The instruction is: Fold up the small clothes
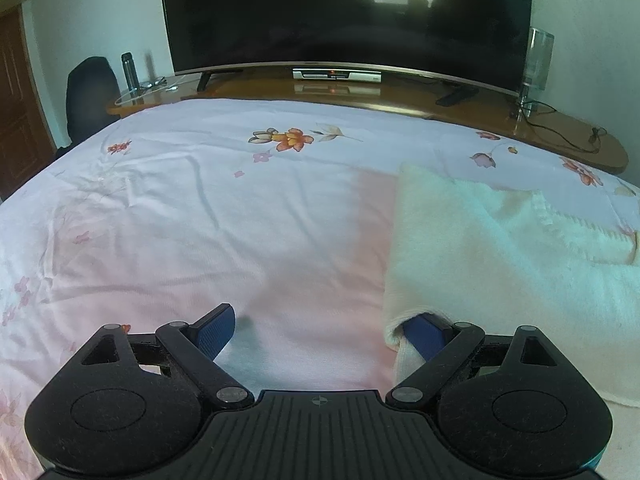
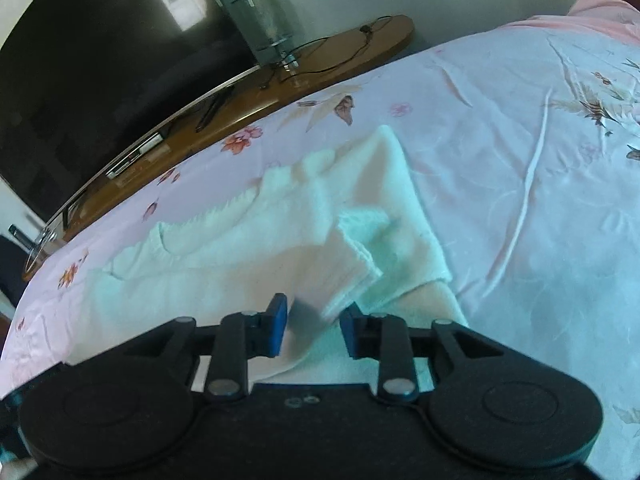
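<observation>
In the left wrist view the left gripper [image 1: 320, 330] has its fingers spread wide above the flowered bed sheet [image 1: 192, 208]; the right blue pad [image 1: 424, 334] is tucked under the near edge of a white knitted garment [image 1: 492, 248], which lies in the right half of the frame, and the left pad is over bare sheet. In the right wrist view the right gripper [image 2: 314, 330] sits at the bottom centre with its fingers partly apart, and the garment [image 2: 248, 248] lies rumpled across the middle, one folded flap [image 2: 362, 252] hanging just above the gap, not pinched. A dark television [image 1: 344, 16] stands on a wooden shelf [image 1: 400, 98] at the top.
</observation>
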Motion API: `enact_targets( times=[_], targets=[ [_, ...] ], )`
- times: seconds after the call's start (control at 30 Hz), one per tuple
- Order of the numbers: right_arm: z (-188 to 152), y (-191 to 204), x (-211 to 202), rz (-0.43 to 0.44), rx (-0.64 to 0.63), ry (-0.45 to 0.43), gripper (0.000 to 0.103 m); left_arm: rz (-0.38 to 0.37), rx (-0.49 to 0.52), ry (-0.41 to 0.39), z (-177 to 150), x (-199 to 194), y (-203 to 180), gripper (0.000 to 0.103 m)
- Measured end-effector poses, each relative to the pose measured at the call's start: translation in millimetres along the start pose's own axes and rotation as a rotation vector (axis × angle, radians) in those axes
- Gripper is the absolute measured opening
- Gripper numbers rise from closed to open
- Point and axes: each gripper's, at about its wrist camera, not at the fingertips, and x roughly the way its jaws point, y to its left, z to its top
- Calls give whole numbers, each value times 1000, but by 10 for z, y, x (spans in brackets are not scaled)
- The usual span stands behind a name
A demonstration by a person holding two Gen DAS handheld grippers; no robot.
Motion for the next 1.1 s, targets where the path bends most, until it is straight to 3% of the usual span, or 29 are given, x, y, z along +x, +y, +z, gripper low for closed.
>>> enact_targets(
  times=[0.03,0.07,0.1,0.13,0.17,0.27,0.3,0.33,0.4,0.47,0.5,0.57,0.67,0.77,0.9,0.93,0.97,1.0,1.03,1.1],
  targets=[
    [4,-23,9,10,15,-4,45,0,-4,-2,-1,-2,3,91],
    [12,-31,30,7,13,-5,42,1,-12,-5,-3,-4,8,91],
    [4,-47,31,4,7,-11,37,0,-22,-5,-3,-1,15,91],
    [7,-43,41,0,0,-21,17,-2,-31,-1,-3,6,21,91],
    [21,-36,61,-1,-11,-22,7,-4,-43,1,-6,12,31,91],
    [67,59,63,-4,-80,-59,6,-3,-88,-3,-20,30,71,90],
    [89,122,65,-4,-117,-79,6,-2,-109,-12,-25,30,90,84],
    [121,174,77,-2,-143,-94,6,-5,-130,-17,-32,32,110,69],
    [193,305,54,24,-194,-142,6,-21,-161,-20,-42,39,123,62],
    [277,396,-45,67,-221,-210,6,-47,-182,-35,-53,20,116,46],
    [313,441,-126,82,-247,-257,6,-59,-194,-40,-60,10,111,41],
    [330,450,-189,72,-295,-308,6,-59,-192,-63,-91,-30,80,40],
    [340,240,103,3,-276,-194,6,-45,-102,-64,-146,-15,12,41],
    [300,7,363,-45,-244,-85,6,-53,-92,-59,-145,-20,31,41],
    [257,-58,340,-40,-210,-61,6,-63,-49,-28,-104,-60,20,41],
    [278,-74,329,-21,-189,-46,13,-66,-25,-19,-94,-95,14,43],
    [301,-108,304,7,-151,-28,18,-75,4,-2,-80,-134,18,50],
    [325,-144,270,41,-108,-16,21,-75,20,11,-73,-165,34,75],
    [336,-176,236,64,-80,-8,28,-64,30,5,-75,-224,62,90],
    [346,-245,226,81,-41,-8,30,-69,32,-40,-75,-373,159,91]
  ],
)
